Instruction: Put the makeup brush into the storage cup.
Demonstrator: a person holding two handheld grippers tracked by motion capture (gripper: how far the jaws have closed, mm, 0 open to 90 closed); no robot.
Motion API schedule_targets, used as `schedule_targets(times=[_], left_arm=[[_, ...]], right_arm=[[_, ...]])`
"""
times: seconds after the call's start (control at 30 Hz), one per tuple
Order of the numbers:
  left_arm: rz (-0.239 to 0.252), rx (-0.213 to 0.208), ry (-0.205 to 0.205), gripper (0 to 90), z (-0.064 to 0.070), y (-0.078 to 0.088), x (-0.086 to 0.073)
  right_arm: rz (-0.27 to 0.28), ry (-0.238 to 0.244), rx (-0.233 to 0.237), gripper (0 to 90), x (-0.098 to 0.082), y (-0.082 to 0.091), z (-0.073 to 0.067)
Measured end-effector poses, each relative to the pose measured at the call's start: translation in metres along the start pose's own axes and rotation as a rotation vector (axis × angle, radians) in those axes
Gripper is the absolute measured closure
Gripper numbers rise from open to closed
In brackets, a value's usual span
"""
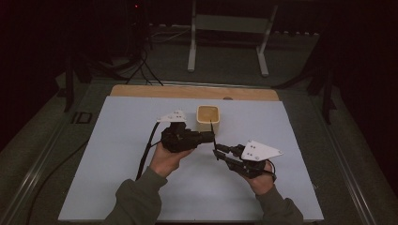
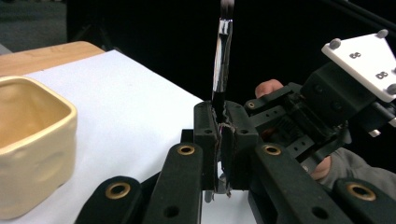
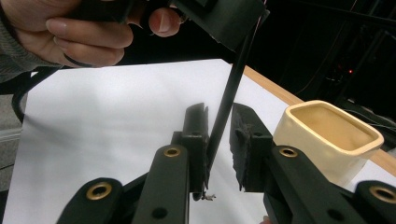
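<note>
The left gripper (image 2: 219, 135) is clamped on a thin brush (image 2: 222, 60), held upright near the cream cup (image 1: 209, 118) on the white board (image 1: 117, 154). The right gripper (image 3: 219, 140) has its jaws apart around the brush handle, just beside the left one
</note>
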State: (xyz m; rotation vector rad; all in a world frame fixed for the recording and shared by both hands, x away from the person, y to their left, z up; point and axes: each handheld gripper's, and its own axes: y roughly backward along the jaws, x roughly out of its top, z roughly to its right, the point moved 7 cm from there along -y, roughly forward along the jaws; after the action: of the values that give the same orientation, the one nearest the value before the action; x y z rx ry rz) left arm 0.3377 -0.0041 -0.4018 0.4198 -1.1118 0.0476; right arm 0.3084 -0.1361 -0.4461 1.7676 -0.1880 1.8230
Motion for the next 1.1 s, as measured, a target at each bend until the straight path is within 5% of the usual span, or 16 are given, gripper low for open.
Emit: schedule_targets(times=[1.1], left_arm=[[0.006, 0.110, -0.037, 86.6, -0.012, 0.004, 0.004]], right_arm=[[0.012, -0.049, -0.009, 44.1, -0.001, 0.004, 0.004]])
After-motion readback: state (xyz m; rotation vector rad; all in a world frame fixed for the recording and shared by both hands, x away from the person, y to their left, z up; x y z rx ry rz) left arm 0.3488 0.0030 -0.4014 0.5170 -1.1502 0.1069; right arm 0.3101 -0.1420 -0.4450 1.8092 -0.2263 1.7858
